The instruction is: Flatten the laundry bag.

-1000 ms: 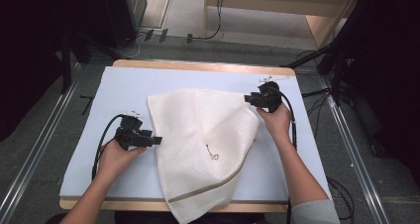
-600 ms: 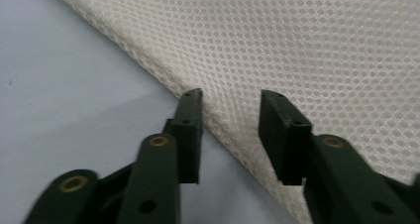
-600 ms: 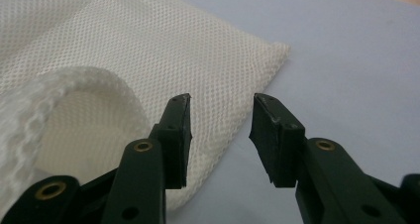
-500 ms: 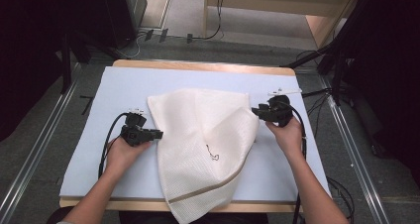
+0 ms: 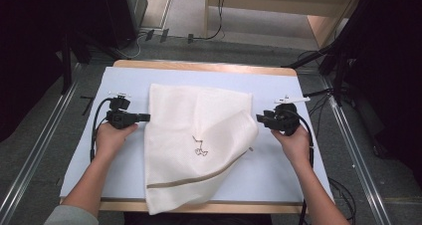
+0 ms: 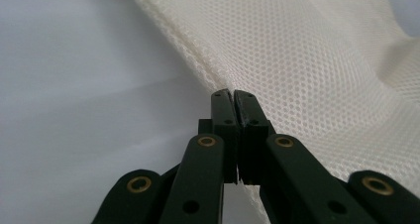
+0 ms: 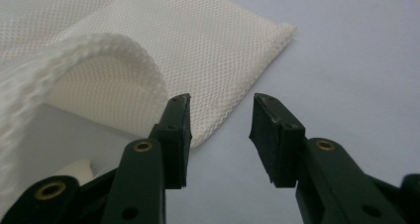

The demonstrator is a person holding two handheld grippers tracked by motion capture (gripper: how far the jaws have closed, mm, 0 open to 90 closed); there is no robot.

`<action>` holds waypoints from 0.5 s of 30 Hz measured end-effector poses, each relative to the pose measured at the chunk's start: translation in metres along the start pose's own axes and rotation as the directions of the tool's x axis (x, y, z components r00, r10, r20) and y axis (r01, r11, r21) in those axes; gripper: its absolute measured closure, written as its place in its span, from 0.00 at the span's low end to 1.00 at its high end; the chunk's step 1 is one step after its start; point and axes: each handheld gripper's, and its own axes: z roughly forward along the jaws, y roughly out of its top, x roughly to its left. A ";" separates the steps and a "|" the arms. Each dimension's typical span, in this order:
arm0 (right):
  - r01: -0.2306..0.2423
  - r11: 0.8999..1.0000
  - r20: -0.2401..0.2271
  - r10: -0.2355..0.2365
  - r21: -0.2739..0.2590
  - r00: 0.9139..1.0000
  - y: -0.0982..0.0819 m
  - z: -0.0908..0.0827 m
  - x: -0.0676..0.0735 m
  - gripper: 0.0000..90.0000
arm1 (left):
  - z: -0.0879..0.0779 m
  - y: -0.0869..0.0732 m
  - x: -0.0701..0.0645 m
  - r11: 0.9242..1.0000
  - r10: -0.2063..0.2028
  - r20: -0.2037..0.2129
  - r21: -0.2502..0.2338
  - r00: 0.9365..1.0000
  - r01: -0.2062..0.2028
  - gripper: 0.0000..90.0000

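Handling in the high view: one white mesh laundry bag (image 5: 199, 145) is lying spread across the table (image 5: 89, 150) between two grippers, its near end hanging over the front edge.
Left gripper (image 5: 145, 117): sitting right at the bag's left edge, one hand behind it; whether it is pinching mesh I cannot tell from here.
Right gripper (image 5: 260, 118): hovering just off the bag's folded-over right corner, probably lining up for a grab.
Left gripper view: the jaws have just been closing and are now standing together; the bag's hem (image 6: 198, 60) is running just ahead of the tips, so any pinch is uncertain.
Right gripper view: the jaws are standing apart and empty, with the curled flap (image 7: 99, 50) lying ahead and to their left.
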 end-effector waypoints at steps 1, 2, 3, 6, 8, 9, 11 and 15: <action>0.000 1.000 -0.002 0.000 0.001 1.000 -0.001 0.000 0.001 0.68 | -0.001 0.001 0.005 1.000 -0.007 -0.007 -0.008 1.000 0.007 1.00; -0.003 1.000 -0.003 0.003 0.002 1.000 -0.001 -0.001 0.002 0.69 | -0.001 0.001 0.005 1.000 -0.007 -0.007 -0.008 1.000 0.007 1.00; 0.001 1.000 -0.007 -0.001 0.000 1.000 -0.001 -0.001 0.002 0.69 | -0.005 0.004 0.014 1.000 -0.021 -0.018 -0.016 1.000 0.021 1.00; 0.001 1.000 -0.010 -0.001 0.000 1.000 -0.002 -0.002 0.005 0.69 | -0.007 0.006 0.021 1.000 -0.023 -0.038 -0.022 0.999 0.022 1.00; 0.004 1.000 -0.013 -0.004 -0.002 1.000 -0.002 -0.004 0.007 0.69 | -0.009 0.007 0.027 0.999 -0.029 -0.045 -0.029 0.999 0.028 1.00; 0.006 1.000 -0.018 -0.007 -0.003 1.000 -0.003 -0.005 0.008 0.69 | -0.009 0.007 0.031 0.999 -0.039 -0.051 -0.028 0.998 0.038 1.00; 0.010 1.000 -0.026 -0.010 -0.010 1.000 -0.003 -0.008 0.013 0.69 | -0.009 0.006 0.035 0.998 -0.060 -0.042 -0.024 0.997 0.059 0.99; 0.025 0.999 -0.055 -0.026 -0.030 0.998 -0.006 -0.023 0.025 0.68 | -0.020 0.003 0.026 0.999 -0.038 -0.027 -0.035 0.999 0.037 0.80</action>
